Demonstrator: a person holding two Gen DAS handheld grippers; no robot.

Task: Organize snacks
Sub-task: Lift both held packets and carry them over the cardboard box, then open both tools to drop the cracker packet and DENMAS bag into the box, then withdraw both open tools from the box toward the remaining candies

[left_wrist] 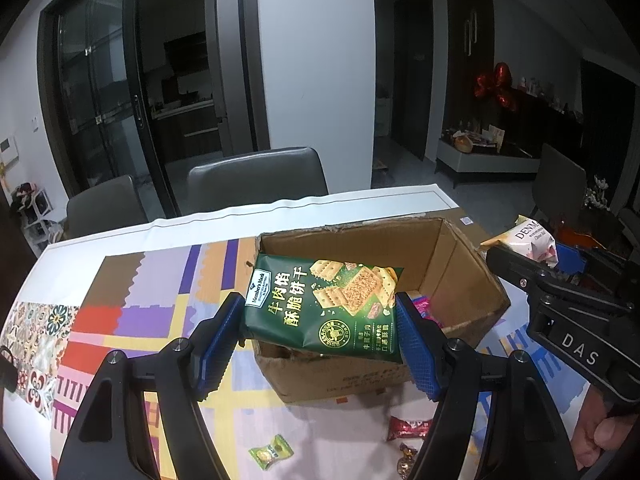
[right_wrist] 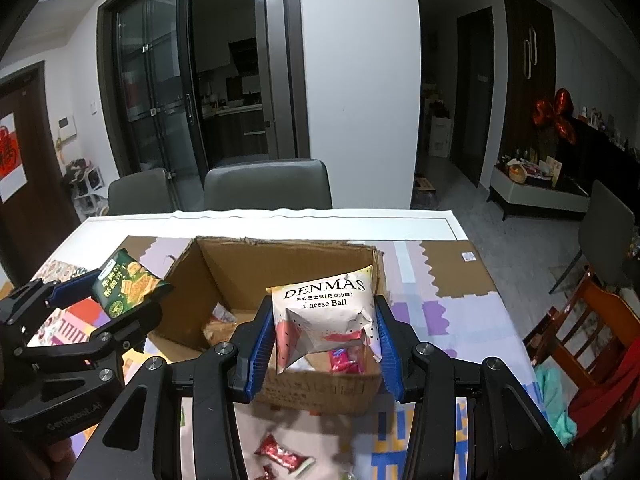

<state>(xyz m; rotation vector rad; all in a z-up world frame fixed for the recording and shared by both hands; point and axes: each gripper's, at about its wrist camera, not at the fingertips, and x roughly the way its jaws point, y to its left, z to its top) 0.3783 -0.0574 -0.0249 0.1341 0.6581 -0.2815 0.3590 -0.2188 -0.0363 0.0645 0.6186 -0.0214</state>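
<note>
My left gripper (left_wrist: pixel 320 340) is shut on a green cracker packet (left_wrist: pixel 324 304) and holds it over the near-left part of an open cardboard box (left_wrist: pixel 460 264). It also shows in the right wrist view (right_wrist: pixel 124 292). My right gripper (right_wrist: pixel 324 344) is shut on a white Denmas Cheese Ball packet (right_wrist: pixel 326 320), held above the box's near wall (right_wrist: pixel 320 388). That packet shows at the right of the left wrist view (left_wrist: pixel 524 242). Pink and red snacks (right_wrist: pixel 346 360) lie inside the box.
The box stands on a patterned cloth (left_wrist: pixel 132 308) over a white table (right_wrist: pixel 256 218). Small wrapped candies lie in front of the box: a green one (left_wrist: pixel 271 451) and red ones (left_wrist: pixel 408 427) (right_wrist: pixel 282 454). Two grey chairs (right_wrist: pixel 266 184) stand behind the table.
</note>
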